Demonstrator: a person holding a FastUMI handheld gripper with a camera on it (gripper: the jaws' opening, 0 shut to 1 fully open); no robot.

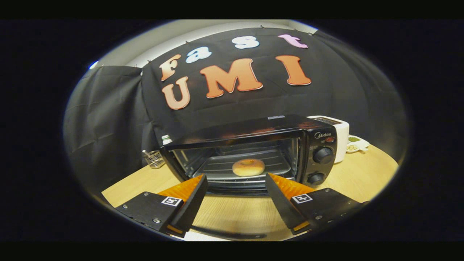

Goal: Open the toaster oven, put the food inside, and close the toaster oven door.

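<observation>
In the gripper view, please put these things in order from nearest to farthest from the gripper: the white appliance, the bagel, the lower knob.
The gripper is open, its fingers apart and holding nothing.
1. Bagel: just beyond the fingers, on the rack inside the open toaster oven.
2. Lower knob: on the oven's right panel.
3. White appliance: behind the oven, right.

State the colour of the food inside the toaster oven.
Golden brown: the food on the rack, seen in the gripper view beyond the open gripper.

Your gripper (235, 181) has two wedge-shaped fingers (188, 199), spread apart, on flat black plates studded with small screws, each bearing a square black-and-white marker (171, 201).
</observation>
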